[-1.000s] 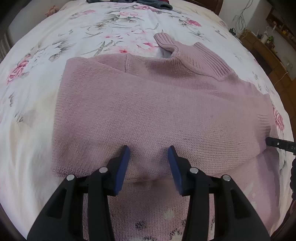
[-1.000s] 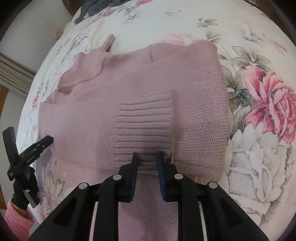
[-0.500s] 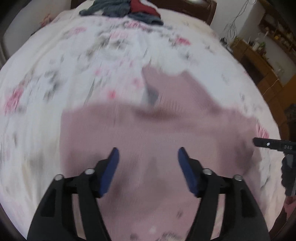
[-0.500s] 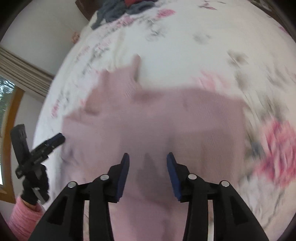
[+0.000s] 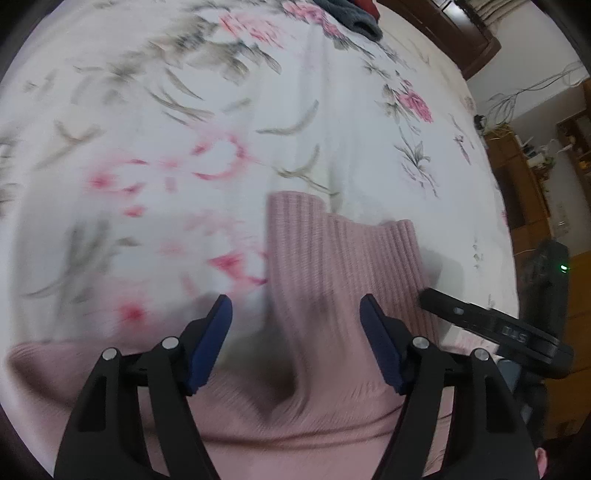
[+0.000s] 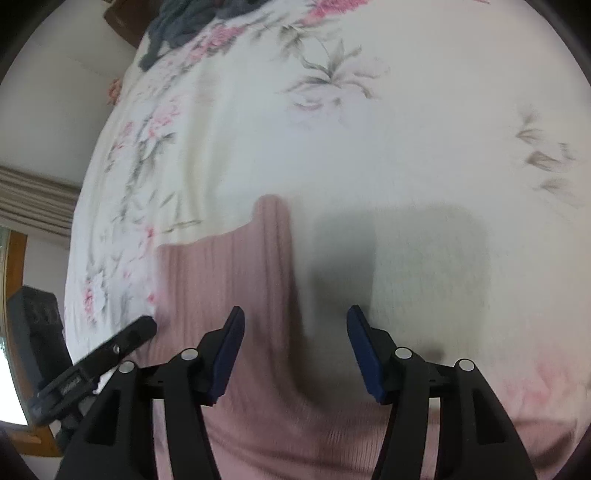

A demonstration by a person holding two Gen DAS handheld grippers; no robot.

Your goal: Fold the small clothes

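The pink sweater (image 5: 332,332) lies on the flowered bed (image 5: 221,129), its ribbed neck pointing far. Both the left tongs (image 5: 295,328) and right tongs (image 6: 295,336) are spread wide above it, holding nothing.

1. Bed (image 5: 332,122) fills most of both views, covered by a white spread printed with pink roses and grey-green leaves.
2. Far end of bed: dark wooden headboard (image 5: 443,26); a heap of dark grey clothes (image 6: 184,22) lies near it.
3. Right of bed: brown wooden cabinet (image 5: 517,177) against a white wall (image 5: 532,55), loose cables (image 5: 532,88) trailing above it.
4. Left of bed: plain white wall (image 6: 55,103), beige pleated curtain (image 6: 33,203), wooden window frame (image 6: 14,295) with daylight showing.
5. Light soft, even.
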